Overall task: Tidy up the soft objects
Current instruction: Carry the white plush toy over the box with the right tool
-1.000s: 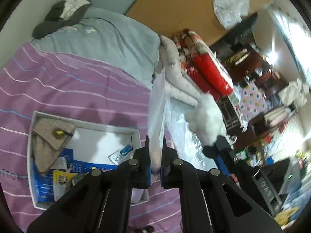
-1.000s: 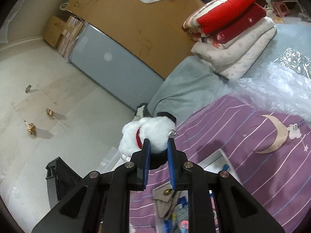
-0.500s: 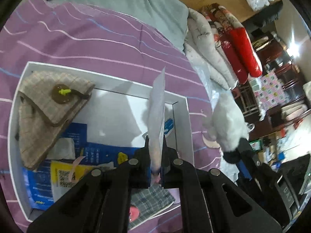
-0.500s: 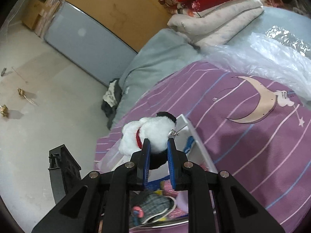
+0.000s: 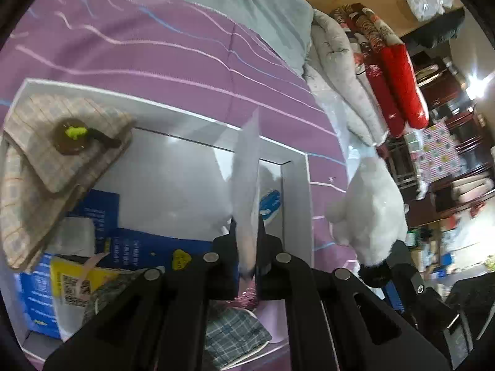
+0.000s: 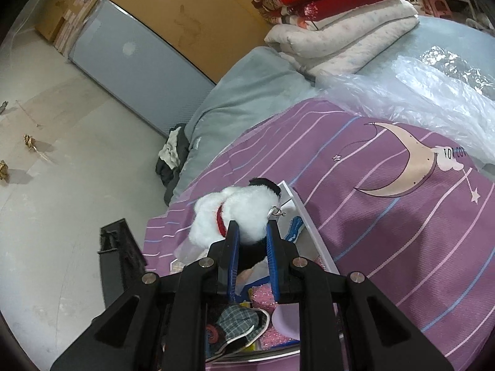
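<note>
My right gripper (image 6: 251, 228) is shut on a white plush toy (image 6: 241, 213) with a red collar and black parts, held above the white box (image 6: 312, 228) on the purple bed. The toy also shows in the left wrist view (image 5: 371, 213), to the right of the box (image 5: 297, 191). My left gripper (image 5: 246, 225) is shut on a clear plastic bag (image 5: 247, 167), held edge-on over the box. The box holds a beige checked pouch (image 5: 46, 154), blue and yellow packets (image 5: 92, 266) and a grey plaid item (image 5: 235, 337).
Folded red and white quilts (image 6: 334, 15) are stacked at the bed's head beside a grey blanket (image 6: 247, 92). A crumpled plastic sheet (image 6: 427, 92) lies on the bed at right. A bare floor (image 6: 62, 185) lies left of the bed.
Both grippers have moved down and in over the white box, which now fills more of the left view. The toy and the bag stay gripped.
</note>
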A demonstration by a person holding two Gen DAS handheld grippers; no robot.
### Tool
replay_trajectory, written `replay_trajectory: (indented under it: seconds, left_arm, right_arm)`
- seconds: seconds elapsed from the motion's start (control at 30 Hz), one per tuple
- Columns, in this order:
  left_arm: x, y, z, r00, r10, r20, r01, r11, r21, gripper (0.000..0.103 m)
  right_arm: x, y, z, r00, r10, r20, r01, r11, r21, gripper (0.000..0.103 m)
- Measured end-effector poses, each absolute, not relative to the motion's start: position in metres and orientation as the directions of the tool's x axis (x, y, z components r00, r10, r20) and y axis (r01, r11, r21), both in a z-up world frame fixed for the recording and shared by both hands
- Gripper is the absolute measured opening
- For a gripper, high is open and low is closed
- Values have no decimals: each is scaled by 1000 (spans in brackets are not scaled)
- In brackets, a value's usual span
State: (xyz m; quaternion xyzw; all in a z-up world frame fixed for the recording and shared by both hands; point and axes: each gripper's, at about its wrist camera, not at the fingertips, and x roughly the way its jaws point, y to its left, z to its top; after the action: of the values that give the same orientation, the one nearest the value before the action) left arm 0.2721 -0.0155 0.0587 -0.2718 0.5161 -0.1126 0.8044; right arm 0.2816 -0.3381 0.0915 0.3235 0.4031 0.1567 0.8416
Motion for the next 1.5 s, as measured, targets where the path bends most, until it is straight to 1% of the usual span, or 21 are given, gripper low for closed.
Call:
replay_trajectory:
  seconds: [0.07,0.17,0.2,0.23,0.27,0.3,0.4,0.7,0.83,0.97,1.07,1.2,1.3,1.37,1.4,1.5]
  left_arm:
    - [270,-17,60,446,-430,-785,-108,845,-524,11]
    - [268,-16,61,460,-422,-781,-104,848,-519,27]
    - [268,-16,62,467,-426,-775,-100,846,-525,38]
    - [268,-16,65,481,-433,-763,-89,841,-533,51]
    - [266,-15,68,494,-437,-752,-75,840,-537,56]
    - [266,-17,71,506,-431,-747,-66,845,-532,60]
    - [263,-18,80,530,-389,-754,-56,870,-489,62]
    - [259,-11,88,548,-345,-762,-76,887,-456,63]
    - [256,-7,92,561,-290,-776,-94,908,-408,63]
    - [257,-4,90,541,-266,-798,-106,920,-378,63]
    - [256,5,87,522,-283,-804,-108,914,-392,63]
    - [252,21,86,530,-329,-782,-120,884,-453,63]
    - [250,29,86,537,-320,-780,-145,877,-459,62]
    - [248,33,86,547,-295,-784,-161,882,-444,53]
    - [248,34,85,547,-288,-786,-168,882,-440,45]
    - [251,35,81,538,-279,-796,-178,885,-431,36]
  right_arm:
    - [282,-337,90,622,525,-581,0,742,671,15]
    - [283,-337,88,618,524,-586,2,744,668,16]
    - [283,-337,89,619,523,-586,3,744,668,16]
    - [283,-337,89,619,522,-586,2,746,666,16]
    - [283,-337,89,620,520,-587,2,748,664,16]
    - [283,-337,90,622,516,-589,3,750,661,16]
    - [281,-338,92,630,516,-581,-1,748,663,16]
    - [278,-334,95,624,526,-578,-18,749,663,16]
    - [278,-333,94,622,528,-578,-20,749,663,16]
    - [280,-333,92,616,532,-581,-18,747,664,16]
    - [281,-332,90,606,538,-586,-19,746,665,16]
    - [284,-327,84,590,551,-590,-23,742,670,16]
    - [286,-324,79,575,561,-596,-23,739,673,16]
    - [287,-321,74,566,558,-607,-18,744,668,16]
    - [287,-319,72,562,555,-613,-15,748,663,16]
    - [288,-314,68,552,547,-629,-13,760,650,16]
